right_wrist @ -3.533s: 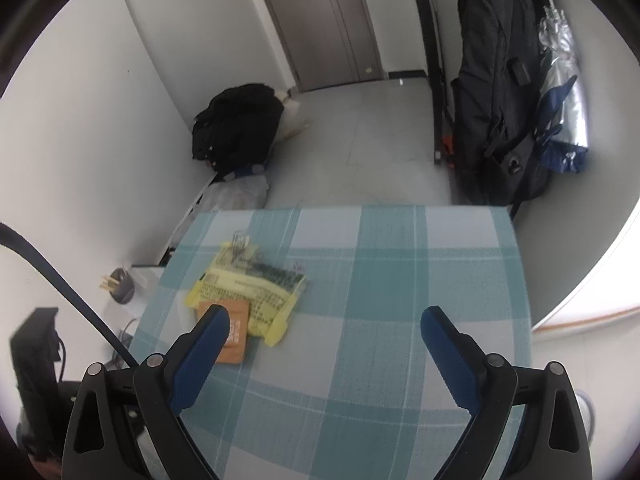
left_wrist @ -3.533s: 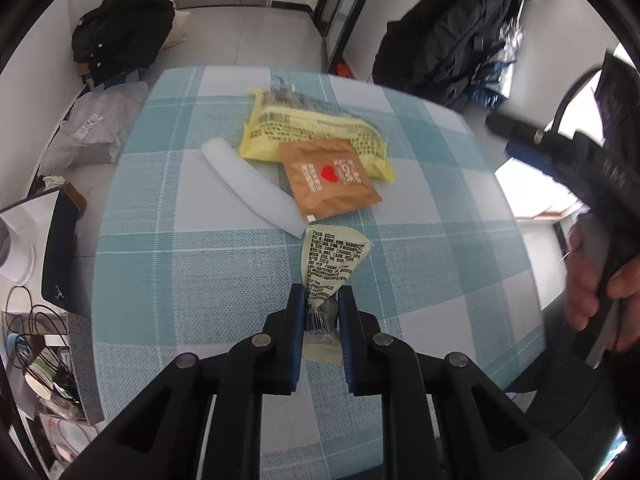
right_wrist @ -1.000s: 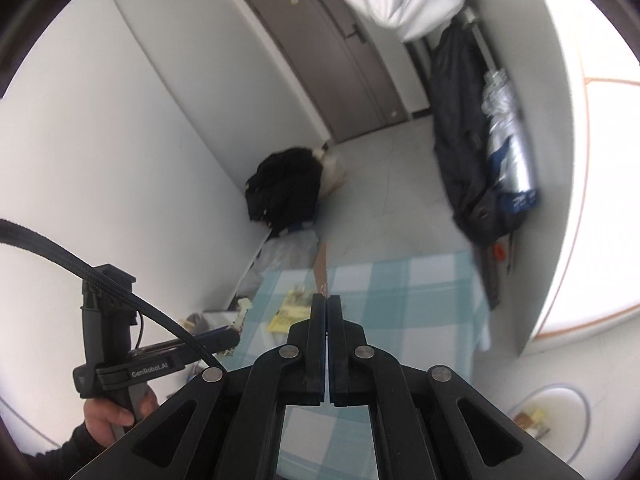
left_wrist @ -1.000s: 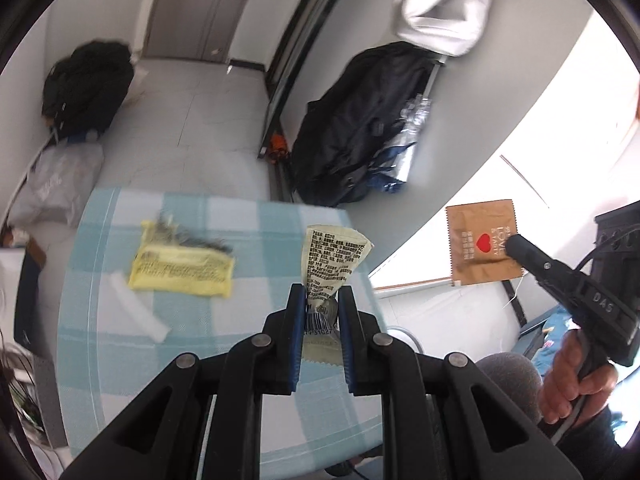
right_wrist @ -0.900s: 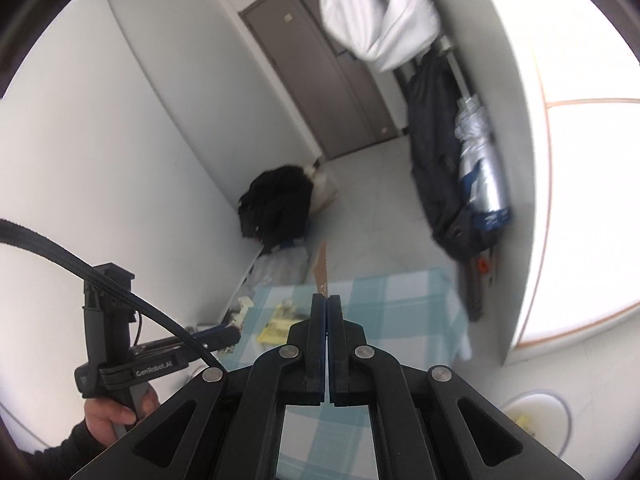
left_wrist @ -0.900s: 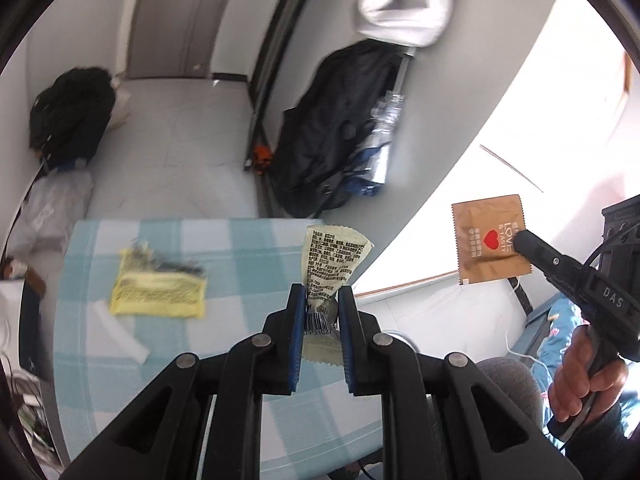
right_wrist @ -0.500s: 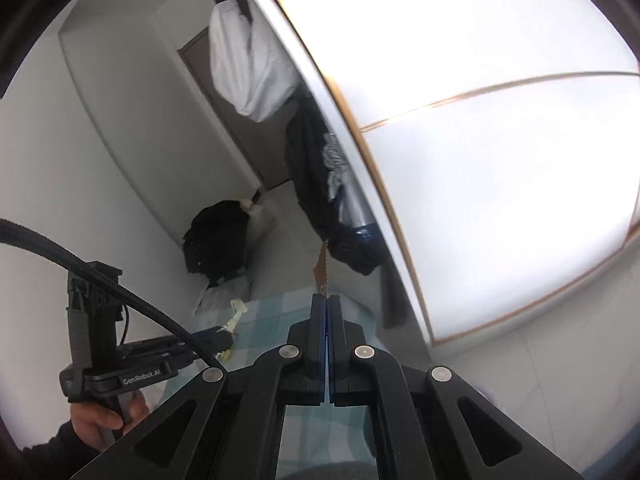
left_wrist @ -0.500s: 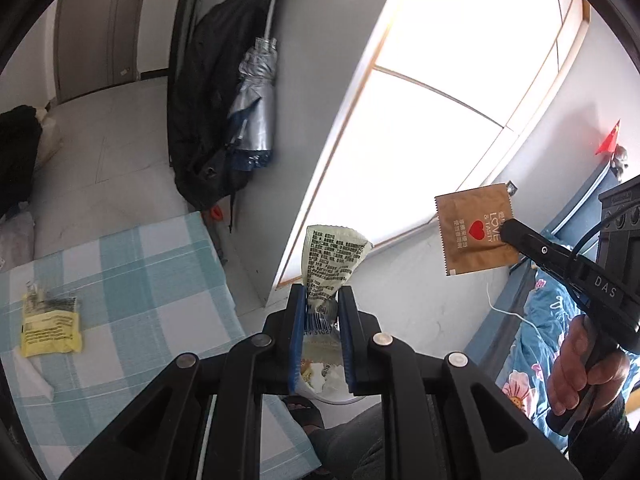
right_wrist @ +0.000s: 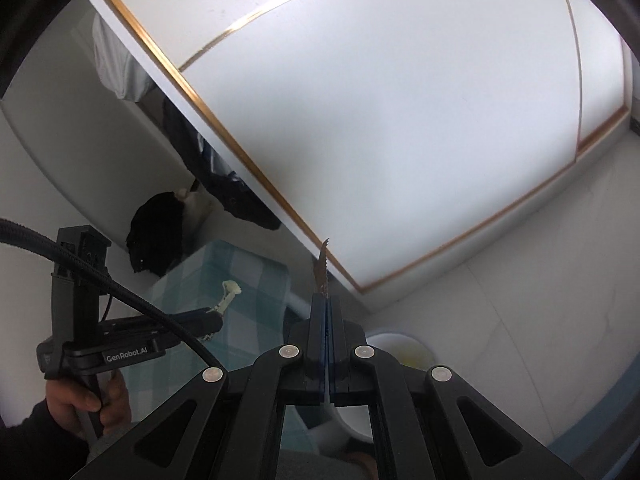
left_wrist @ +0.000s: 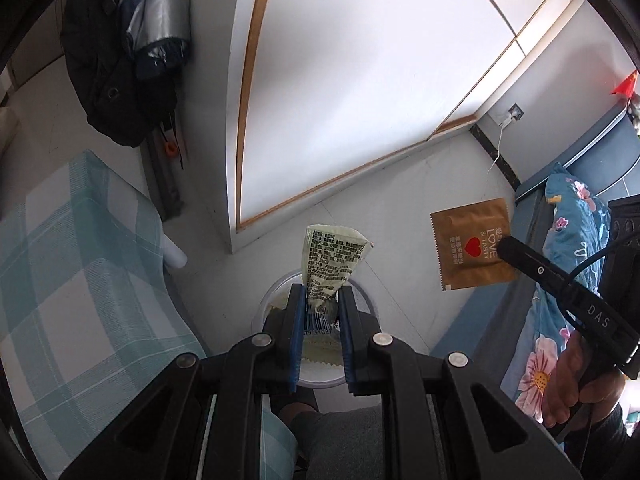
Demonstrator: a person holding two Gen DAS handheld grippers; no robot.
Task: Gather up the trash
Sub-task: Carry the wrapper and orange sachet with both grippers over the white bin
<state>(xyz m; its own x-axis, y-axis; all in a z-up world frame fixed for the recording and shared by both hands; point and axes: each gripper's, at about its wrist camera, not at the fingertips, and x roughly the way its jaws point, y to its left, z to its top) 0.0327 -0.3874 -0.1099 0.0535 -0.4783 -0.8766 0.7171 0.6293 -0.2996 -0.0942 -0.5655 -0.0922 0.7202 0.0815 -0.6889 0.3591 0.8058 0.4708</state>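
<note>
My left gripper is shut on a pale green printed wrapper and holds it above a white trash bin on the floor. My right gripper is shut on a brown sachet with a red heart, seen edge-on in the right wrist view. The right gripper also shows in the left wrist view, to the right of the bin. The bin shows in the right wrist view below the fingers. The left gripper with its wrapper shows there at the left.
The table with a teal checked cloth is at the left. A dark coat and a silver umbrella hang on the wall. A white wardrobe stands ahead. A bed with floral bedding is at the right.
Both grippers have swung away from the table toward the floor by the wardrobe, each still holding its piece. The trash bin has come into view under the left gripper.
</note>
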